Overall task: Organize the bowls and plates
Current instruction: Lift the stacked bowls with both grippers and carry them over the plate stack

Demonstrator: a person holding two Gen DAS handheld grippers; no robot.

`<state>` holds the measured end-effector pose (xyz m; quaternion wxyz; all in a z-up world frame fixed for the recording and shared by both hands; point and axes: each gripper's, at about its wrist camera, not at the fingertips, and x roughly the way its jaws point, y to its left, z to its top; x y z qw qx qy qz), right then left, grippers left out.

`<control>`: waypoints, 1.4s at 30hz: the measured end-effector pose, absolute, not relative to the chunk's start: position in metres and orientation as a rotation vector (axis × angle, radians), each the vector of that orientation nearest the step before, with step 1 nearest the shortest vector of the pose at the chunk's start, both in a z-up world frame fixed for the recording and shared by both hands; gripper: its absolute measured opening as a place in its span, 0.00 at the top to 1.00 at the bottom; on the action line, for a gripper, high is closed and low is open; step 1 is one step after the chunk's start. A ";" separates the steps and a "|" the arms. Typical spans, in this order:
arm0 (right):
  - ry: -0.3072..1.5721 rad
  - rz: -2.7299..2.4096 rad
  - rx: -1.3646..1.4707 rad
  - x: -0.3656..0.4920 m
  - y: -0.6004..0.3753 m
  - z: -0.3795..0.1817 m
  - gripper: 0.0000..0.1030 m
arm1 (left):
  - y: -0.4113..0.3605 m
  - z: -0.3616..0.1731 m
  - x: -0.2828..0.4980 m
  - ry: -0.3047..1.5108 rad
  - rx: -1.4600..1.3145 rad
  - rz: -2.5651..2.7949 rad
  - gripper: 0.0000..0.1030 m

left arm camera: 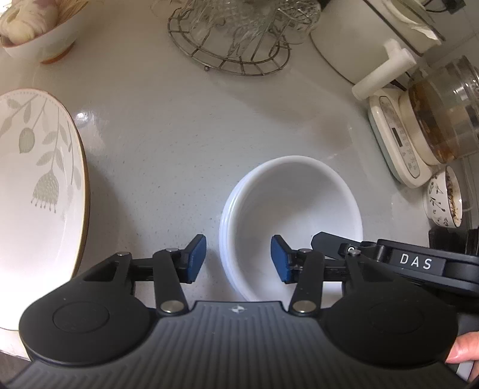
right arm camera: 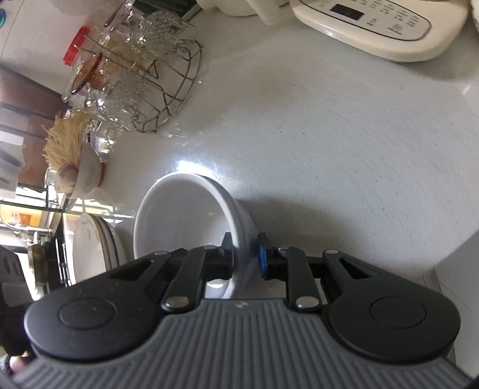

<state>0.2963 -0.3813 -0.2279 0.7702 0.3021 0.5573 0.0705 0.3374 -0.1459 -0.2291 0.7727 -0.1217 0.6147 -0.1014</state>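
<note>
A stack of plain white bowls (left arm camera: 290,215) stands on the pale counter (left arm camera: 167,143) in the left wrist view. My left gripper (left arm camera: 238,260) is open and straddles the stack's near left rim, one blue pad outside and one inside, with neither pressing. My right gripper (left arm camera: 332,242) reaches in from the right onto the opposite rim. In the right wrist view the right gripper (right arm camera: 245,258) is shut on the bowl's (right arm camera: 185,215) wall, one pad inside and one outside. A large plate with a leaf pattern (left arm camera: 39,185) lies to the left; in the right wrist view plates (right arm camera: 89,248) show beyond the bowl.
A wire rack of glasses (left arm camera: 230,39) (right arm camera: 143,77) stands at the back. A bowl of garlic and toothpicks (left arm camera: 33,27) is back left. To the right are a glass kettle on its base (left arm camera: 443,113), a small floral bowl (left arm camera: 443,200) and a white appliance (left arm camera: 359,45).
</note>
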 end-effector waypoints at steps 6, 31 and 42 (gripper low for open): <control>1.217 0.214 0.604 0.303 -0.382 -0.229 0.80 | -0.147 -0.229 0.338 1.333 -0.290 -0.198 0.55; 1.264 0.347 0.463 0.313 -0.373 -0.221 0.80 | -0.127 -0.232 0.321 1.284 -0.432 -0.113 0.74; 1.212 0.308 0.498 0.308 -0.359 -0.188 0.80 | -0.104 -0.197 0.320 1.251 -0.463 -0.161 0.74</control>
